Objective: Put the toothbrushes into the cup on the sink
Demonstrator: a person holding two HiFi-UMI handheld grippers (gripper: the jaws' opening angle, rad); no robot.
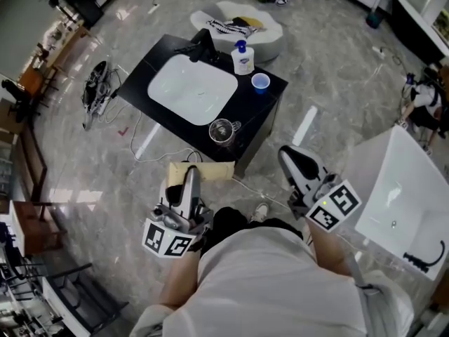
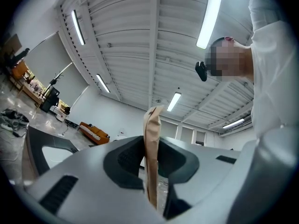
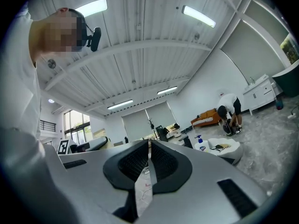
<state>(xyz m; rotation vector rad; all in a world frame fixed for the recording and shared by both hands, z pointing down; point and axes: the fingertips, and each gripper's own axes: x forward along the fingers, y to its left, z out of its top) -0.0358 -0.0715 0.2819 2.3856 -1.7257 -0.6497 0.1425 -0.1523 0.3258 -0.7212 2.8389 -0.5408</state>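
The clear glass cup (image 1: 222, 130) stands at the near edge of the black sink counter (image 1: 249, 114); its contents cannot be made out. A small blue cup (image 1: 260, 82) stands beside the white soap bottle (image 1: 243, 57). The left gripper (image 1: 191, 174) pinches a flat tan packet (image 1: 219, 170), which is just short of the counter. The packet's long axis lies crosswise, with the free end pointing right. The right gripper (image 3: 148, 158) has its jaws pressed together and is empty.

Glossy grey marble floor (image 1: 330, 83) runs under a ribbed white ceiling (image 2: 140, 41) with strip lights (image 2: 209, 15); an orange sofa (image 2: 93, 133) stands by the far white wall (image 2: 117, 113).
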